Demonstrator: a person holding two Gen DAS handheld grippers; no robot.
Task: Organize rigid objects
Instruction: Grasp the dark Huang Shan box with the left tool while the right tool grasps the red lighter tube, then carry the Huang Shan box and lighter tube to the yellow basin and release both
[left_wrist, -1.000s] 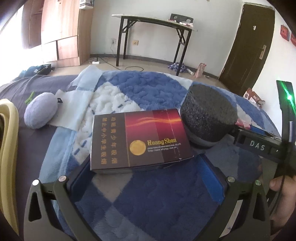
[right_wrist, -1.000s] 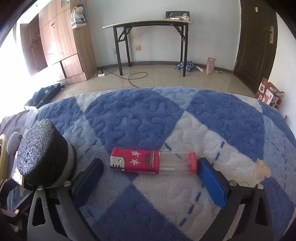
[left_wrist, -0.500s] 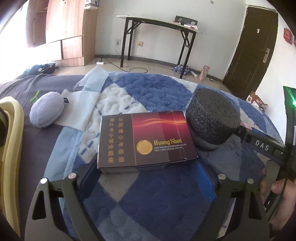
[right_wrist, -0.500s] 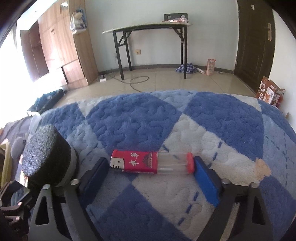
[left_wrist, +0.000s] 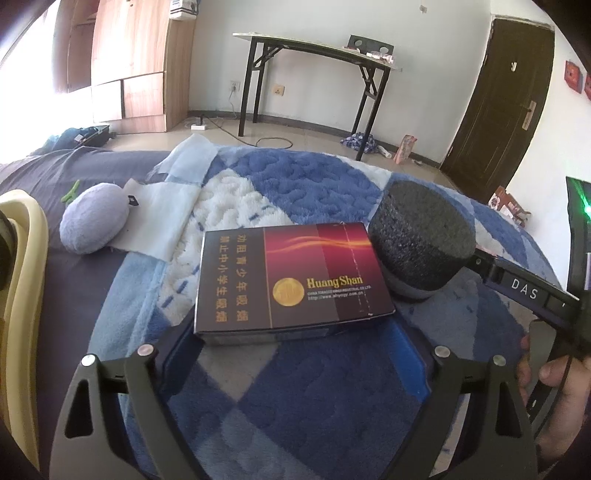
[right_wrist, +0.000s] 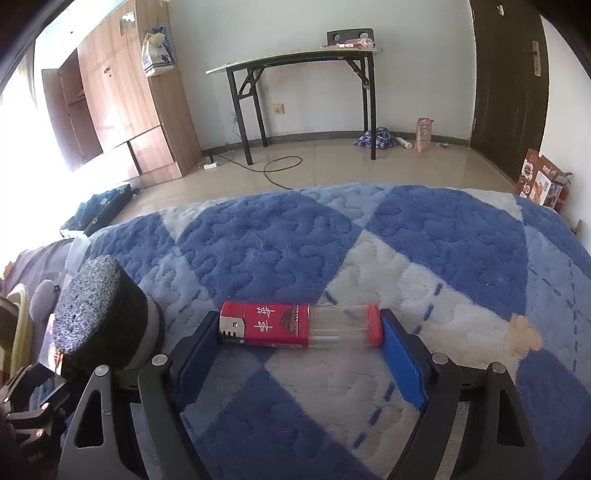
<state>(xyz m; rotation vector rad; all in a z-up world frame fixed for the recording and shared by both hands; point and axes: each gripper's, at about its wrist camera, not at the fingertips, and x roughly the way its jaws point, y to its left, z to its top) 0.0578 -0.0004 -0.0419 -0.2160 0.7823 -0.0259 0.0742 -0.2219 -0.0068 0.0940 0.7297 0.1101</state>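
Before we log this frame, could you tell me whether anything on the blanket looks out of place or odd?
A pale peach stain marks the blanket right of the lighter. Beside the box, a blanket corner is folded back, showing its white underside. Otherwise nothing looks spilled or damaged.

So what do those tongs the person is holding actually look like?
Both are alike: black plastic frames with triangular cut-outs and silver screws, ending in two flat blue pads. The left tongs and the right tongs each carry a black foam cylinder on the body. The right one's body bears white letters "DAS" and a green light.
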